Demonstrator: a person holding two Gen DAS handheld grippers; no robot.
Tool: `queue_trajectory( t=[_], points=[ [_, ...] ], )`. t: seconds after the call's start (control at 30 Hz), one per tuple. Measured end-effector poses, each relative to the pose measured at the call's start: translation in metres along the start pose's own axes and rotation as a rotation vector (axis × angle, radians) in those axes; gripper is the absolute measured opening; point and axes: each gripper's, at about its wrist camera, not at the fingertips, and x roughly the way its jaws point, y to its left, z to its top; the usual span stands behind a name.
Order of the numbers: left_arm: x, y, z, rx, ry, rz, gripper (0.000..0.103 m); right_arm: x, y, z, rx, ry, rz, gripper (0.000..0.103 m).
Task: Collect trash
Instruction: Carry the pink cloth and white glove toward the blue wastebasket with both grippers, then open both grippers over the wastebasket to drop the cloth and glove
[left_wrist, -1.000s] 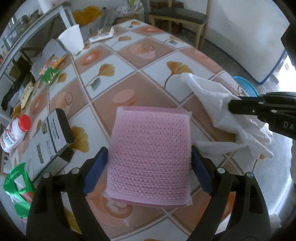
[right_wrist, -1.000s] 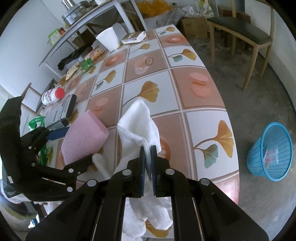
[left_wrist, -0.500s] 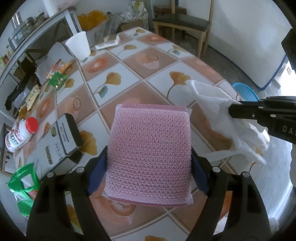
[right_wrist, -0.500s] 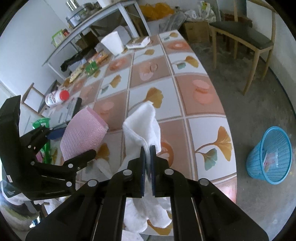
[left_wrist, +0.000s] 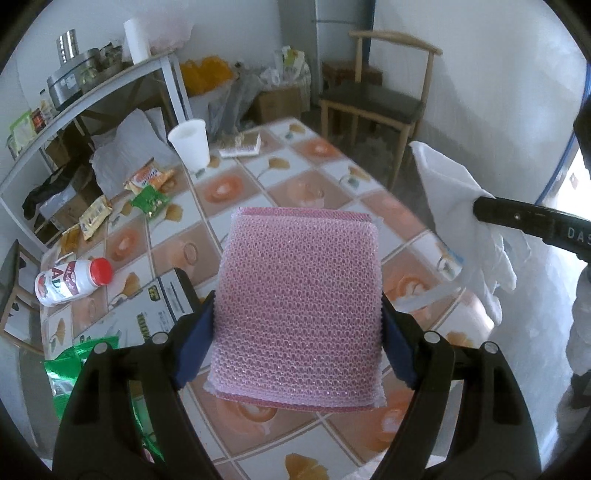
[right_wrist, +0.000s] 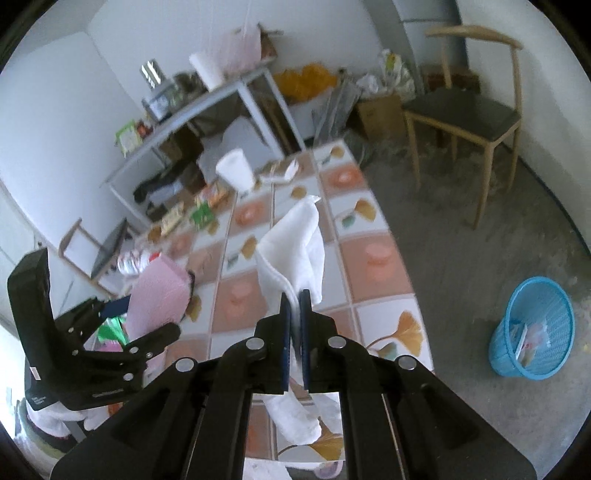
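Cup (left_wrist: 188, 147) behind bottle (left_wrist: 72, 281) on table (left_wrist: 332, 177)

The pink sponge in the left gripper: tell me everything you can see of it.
The pink sponge is a flat, rounded rectangle wrapped in glossy pink honeycomb mesh, with a darker pink layer showing at its near edge. The left gripper clamps it by both side edges between blue pads, holding it lifted above the tiled table, broad face toward the camera.
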Motion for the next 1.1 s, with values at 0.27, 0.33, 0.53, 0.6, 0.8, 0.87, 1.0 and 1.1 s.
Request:
queue_trajectory(
  t=[0.27,0.33,0.53,0.6,0.8,0.87,1.0,1.1],
  points=[
    [-0.041,-0.007,0.028,-0.060,-0.056,-0.206,0.076,-0.060,-0.034,0.005,0.099,-0.148,-0.045,0.005],
    [-0.042,-0.019,0.036,-0.052,-0.046,-0.257,0.076,-0.073,-0.048,0.002,0.128,-0.176,-0.067,0.005],
    [-0.018,-0.080,0.068,-0.017,0.059,-0.405,0.076,-0.108,-0.108,-0.012,0.251,-0.230,-0.150,0.005],
    [-0.005,-0.107,0.079,0.011,0.089,-0.430,0.076,-0.115,-0.133,-0.020,0.302,-0.234,-0.184,0.005],
    [0.063,-0.200,0.102,0.079,0.201,-0.526,0.077,-0.122,-0.226,-0.046,0.483,-0.200,-0.275,0.005],
    [0.086,-0.228,0.102,0.100,0.224,-0.540,0.077,-0.117,-0.253,-0.052,0.533,-0.178,-0.292,0.005],
    [0.135,-0.291,0.099,0.147,0.277,-0.563,0.077,-0.106,-0.299,-0.065,0.628,-0.150,-0.295,0.005],
    [0.163,-0.321,0.100,0.165,0.291,-0.557,0.077,-0.094,-0.341,-0.068,0.716,-0.136,-0.277,0.005]
  ],
)
